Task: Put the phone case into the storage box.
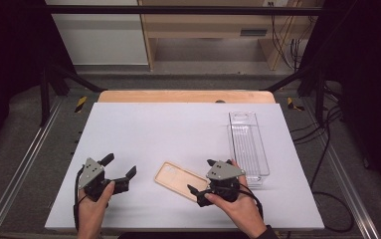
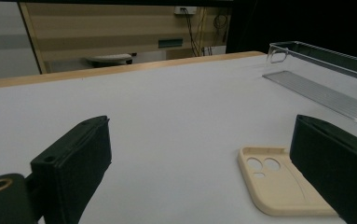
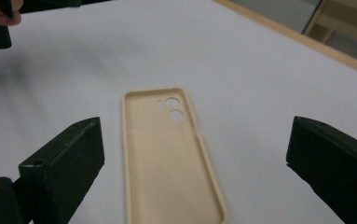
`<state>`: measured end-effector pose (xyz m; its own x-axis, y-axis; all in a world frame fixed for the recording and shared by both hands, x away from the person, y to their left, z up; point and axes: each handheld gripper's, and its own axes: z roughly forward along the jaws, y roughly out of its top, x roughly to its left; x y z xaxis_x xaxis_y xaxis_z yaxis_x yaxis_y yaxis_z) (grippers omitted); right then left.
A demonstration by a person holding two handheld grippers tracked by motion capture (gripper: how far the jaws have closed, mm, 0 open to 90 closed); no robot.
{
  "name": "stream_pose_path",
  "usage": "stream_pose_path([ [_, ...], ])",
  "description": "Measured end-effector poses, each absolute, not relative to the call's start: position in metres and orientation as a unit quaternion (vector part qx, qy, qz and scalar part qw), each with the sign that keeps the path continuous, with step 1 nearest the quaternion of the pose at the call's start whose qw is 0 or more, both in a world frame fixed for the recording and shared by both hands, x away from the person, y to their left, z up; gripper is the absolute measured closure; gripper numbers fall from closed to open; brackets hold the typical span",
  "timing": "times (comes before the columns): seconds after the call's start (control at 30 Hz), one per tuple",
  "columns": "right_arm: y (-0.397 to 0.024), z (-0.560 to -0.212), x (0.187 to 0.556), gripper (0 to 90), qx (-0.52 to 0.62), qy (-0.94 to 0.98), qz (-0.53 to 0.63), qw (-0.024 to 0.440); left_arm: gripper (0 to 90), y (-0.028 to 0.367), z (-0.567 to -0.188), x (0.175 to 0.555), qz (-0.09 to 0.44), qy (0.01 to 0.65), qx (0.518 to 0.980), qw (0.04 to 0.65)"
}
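- The left gripper sits low near the front left of the white table, its jaws spread wide with nothing between them; the person's left hand holds it from below.
- Just right of it, the beige phone case lies flat on the table, open side up. Its long axis runs diagonally, the camera-cutout end pointing away and to the left, the other end toward the right hand.
- The right gripper hovers at the case's near end, jaws wide apart either side of it, not touching.
- My guess: this is the approach before a pick; next the jaws need to drop and pinch the case's edges.
- Far right, a clear plastic bin stands empty, perhaps the destination.
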<state>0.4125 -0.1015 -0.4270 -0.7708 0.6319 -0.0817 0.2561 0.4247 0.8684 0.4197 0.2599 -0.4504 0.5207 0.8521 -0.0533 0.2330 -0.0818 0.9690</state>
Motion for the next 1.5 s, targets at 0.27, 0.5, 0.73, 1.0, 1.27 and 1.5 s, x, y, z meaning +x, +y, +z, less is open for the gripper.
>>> stream_pose_path([
  [0.27,-0.085,-0.459,0.427,5.6,0.288,0.848,0.419,0.152,4.6,0.259,-0.452,0.420,0.279,0.396,0.682,0.548],
  [0.5,-0.079,-0.473,0.438,6.2,0.289,0.859,0.401,0.130,4.7,0.258,-0.452,0.420,0.276,0.394,0.684,0.548],
  [0.73,-0.077,-0.480,0.445,6.4,0.292,0.867,0.385,0.117,4.7,0.256,-0.453,0.421,0.274,0.393,0.686,0.548],
  [1.0,-0.076,-0.485,0.447,6.8,0.290,0.873,0.377,0.105,4.7,0.254,-0.453,0.421,0.271,0.389,0.690,0.547],
  [1.27,-0.073,-0.489,0.449,7.1,0.281,0.879,0.371,0.106,4.7,0.255,-0.453,0.421,0.271,0.389,0.689,0.547],
  [1.5,-0.073,-0.490,0.447,7.5,0.273,0.883,0.365,0.115,4.6,0.254,-0.453,0.421,0.270,0.388,0.690,0.547],
])
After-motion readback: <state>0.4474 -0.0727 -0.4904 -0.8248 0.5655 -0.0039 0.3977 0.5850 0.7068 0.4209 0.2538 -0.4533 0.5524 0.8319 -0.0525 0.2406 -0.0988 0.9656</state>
